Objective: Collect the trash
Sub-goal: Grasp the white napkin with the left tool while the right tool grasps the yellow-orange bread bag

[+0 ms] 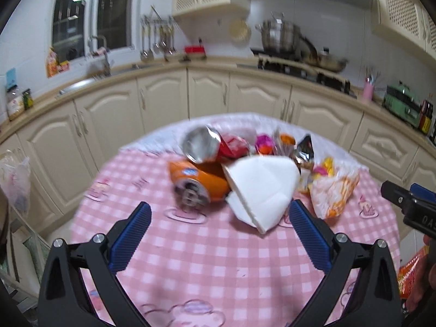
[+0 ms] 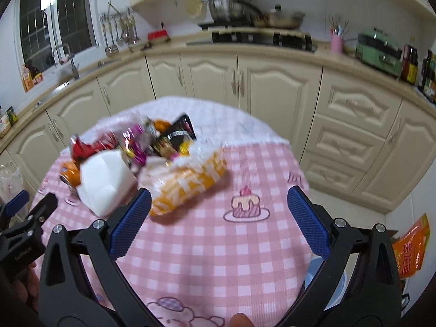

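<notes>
— Grippers first: what are they doing?

— Left gripper [image 1: 219, 238] hangs over the pink checked tablecloth [image 1: 218, 267] with its jaws spread wide, grasping nothing. Right gripper [image 2: 219, 223] is likewise released and empty.

— And the trash?

— Piled further back on the table. White folded napkin [image 1: 261, 188] lies nearest, touching a crushed orange can [image 1: 197, 181]. Beside it sits an orange-and-white plastic bag [image 2: 188, 182]. Behind them, snack wrappers [image 1: 234, 145]; beyond those, cream kitchen cabinets [image 1: 163, 100].

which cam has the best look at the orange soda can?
Left wrist: the orange can lies on its side, top end facing the camera, mostly unobstructed beside the white tissue. The right wrist shows only a sliver of the can, behind the tissue.
</notes>
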Demonstrator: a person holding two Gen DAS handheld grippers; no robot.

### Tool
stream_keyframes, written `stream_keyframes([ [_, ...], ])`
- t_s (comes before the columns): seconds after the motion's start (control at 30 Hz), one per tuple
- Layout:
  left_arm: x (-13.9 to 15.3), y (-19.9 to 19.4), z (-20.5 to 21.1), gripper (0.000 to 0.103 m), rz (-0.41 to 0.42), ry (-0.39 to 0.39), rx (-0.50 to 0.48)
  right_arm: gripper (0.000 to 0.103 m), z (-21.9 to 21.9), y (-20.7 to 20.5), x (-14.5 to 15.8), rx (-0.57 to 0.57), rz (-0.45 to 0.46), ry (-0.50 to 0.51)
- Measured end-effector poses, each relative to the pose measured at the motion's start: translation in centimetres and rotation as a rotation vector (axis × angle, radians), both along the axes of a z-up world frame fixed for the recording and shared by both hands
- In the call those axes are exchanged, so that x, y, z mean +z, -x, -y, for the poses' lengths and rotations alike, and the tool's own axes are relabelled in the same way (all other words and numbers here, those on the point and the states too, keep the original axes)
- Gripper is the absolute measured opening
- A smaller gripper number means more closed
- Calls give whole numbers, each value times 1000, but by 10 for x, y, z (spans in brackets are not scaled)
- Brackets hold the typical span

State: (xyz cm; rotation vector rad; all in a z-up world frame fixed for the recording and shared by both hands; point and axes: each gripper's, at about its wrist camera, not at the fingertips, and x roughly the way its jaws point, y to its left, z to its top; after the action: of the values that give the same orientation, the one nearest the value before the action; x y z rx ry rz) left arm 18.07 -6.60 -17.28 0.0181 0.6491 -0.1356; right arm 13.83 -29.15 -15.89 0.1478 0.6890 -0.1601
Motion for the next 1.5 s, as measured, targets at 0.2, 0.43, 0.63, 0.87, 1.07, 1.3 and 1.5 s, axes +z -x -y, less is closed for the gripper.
stream_keyframes([
  [0.2,-28,-35,22,99,-78,12,-37,98,1,-18,-19,19,-52,-23],
  [0.43,-49,-66,26,48,-193,166,-80,98,3,-30,-25,37,-60,-50],
  [0.63,-52,-64,36,20,-180,191,-132,98,-3,-56,-31,82,-85,-136],
  [0.87,-47,-52,31,15,-161,207,-161,63,-5,-77,-41,94,-119,-203],
  [1.07,-45,-37,20,14,-147,238,-179,52,-2,-55,-37,125,-91,-231],
  [1.3,-40,-16,10,13,-124,235,-187,50,5,-22,-23,148,-44,-240],
  [1.5,-34,3,-1,13,-91,221,-186,49,6,-1,-13,168,-10,-231],
])
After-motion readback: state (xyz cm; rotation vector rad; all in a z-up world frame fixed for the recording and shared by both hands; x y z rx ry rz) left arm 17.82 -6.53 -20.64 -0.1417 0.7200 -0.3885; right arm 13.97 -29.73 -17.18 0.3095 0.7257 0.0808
